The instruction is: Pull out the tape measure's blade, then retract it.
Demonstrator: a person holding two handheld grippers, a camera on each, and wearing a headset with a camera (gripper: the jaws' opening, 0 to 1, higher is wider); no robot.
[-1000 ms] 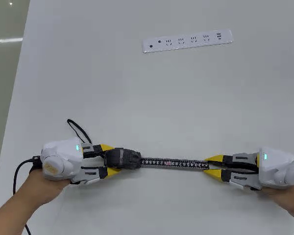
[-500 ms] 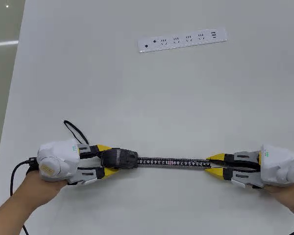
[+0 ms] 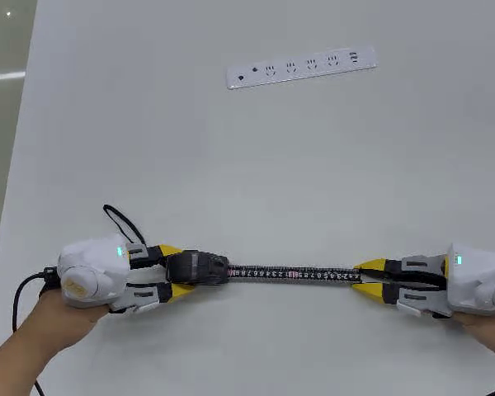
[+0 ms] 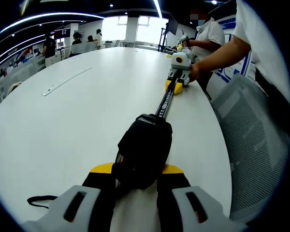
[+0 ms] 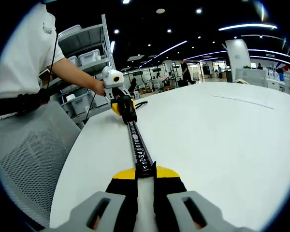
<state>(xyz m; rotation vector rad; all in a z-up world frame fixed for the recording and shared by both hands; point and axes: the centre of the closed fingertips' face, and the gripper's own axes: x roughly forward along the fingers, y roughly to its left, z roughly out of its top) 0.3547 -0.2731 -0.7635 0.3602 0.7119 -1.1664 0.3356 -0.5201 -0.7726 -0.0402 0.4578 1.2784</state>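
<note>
While the left hand-held gripper point(image 3: 176, 270) clamps the black tape case point(image 3: 196, 268) between its jaws, low over the near part of the white surface point(image 3: 256, 173), the blade point(image 3: 293, 273) runs straight from it to the right hand-held gripper point(image 3: 365, 277), whose jaws are nearly closed, pinching the blade's end. The tape case looks hard, compact and fairly dense, so a firm squeeze across its broad sides should suit it. The blade is probably thin, springy steel. It is likely smooth enough to slip from the pads, apt to kink if twisted, and ready to snap back under its spring, so its end wants a tight, level pinch.
</note>
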